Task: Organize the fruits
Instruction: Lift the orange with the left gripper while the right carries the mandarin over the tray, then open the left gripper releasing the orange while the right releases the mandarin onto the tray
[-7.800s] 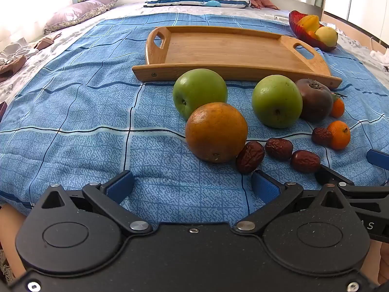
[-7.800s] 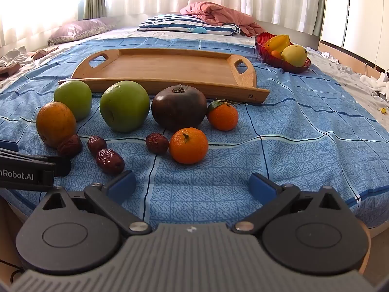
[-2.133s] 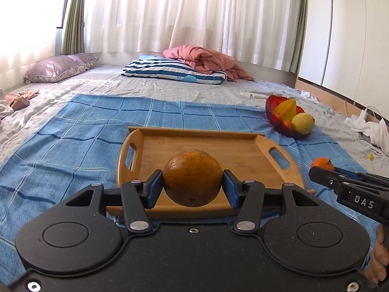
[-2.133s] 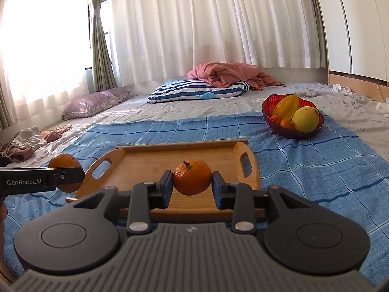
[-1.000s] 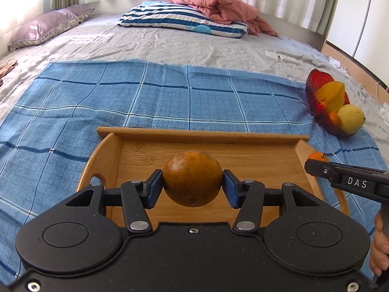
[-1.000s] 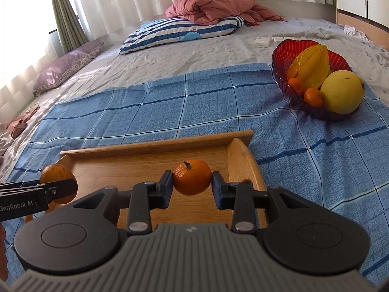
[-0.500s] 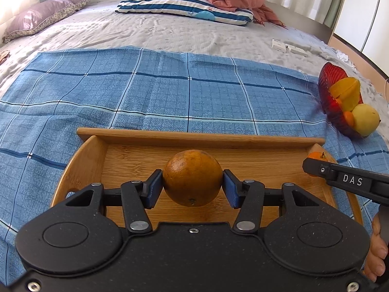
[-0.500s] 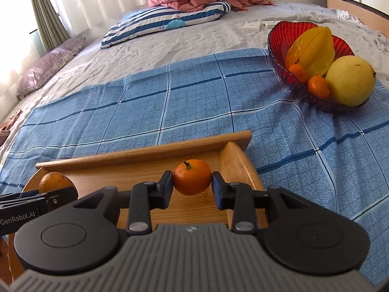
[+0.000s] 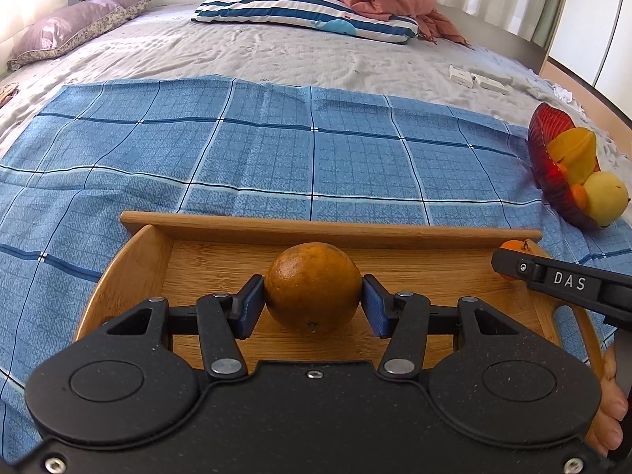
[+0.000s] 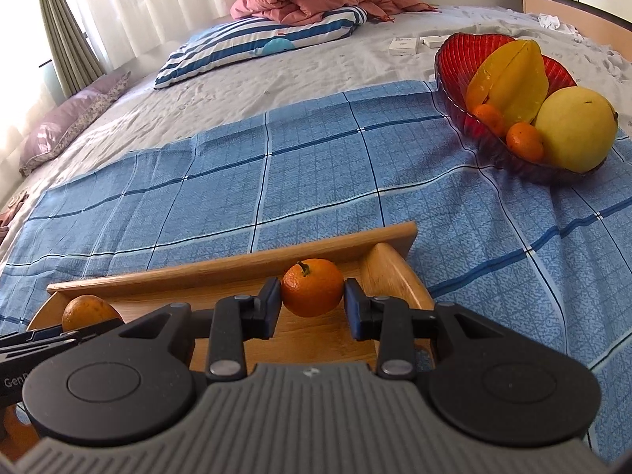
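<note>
My left gripper [image 9: 313,305] is shut on a large orange [image 9: 312,286], its blue pads pressing both sides. It hovers over the left half of the wooden tray [image 9: 324,231]. My right gripper [image 10: 312,303] is shut on a small mandarin [image 10: 312,286] with a stem, above the tray's [image 10: 237,266] far right corner. Each gripper shows in the other's view: the right one at the right edge with the mandarin [image 9: 513,245] peeking behind it, the orange [image 10: 89,312] at the lower left. Whether either fruit touches the tray floor, I cannot tell.
A red glass bowl [image 10: 462,79] holding a starfruit, a yellow fruit and small oranges sits on the blue checked cloth [image 10: 316,173] to the right. A striped pillow [image 9: 304,12], pink blanket and small white boxes lie farther back on the bed.
Both grippers moved forward and down over the tray with their fruits; the tray's far rim now sits closer and the bowl looms larger. Grips unchanged.
</note>
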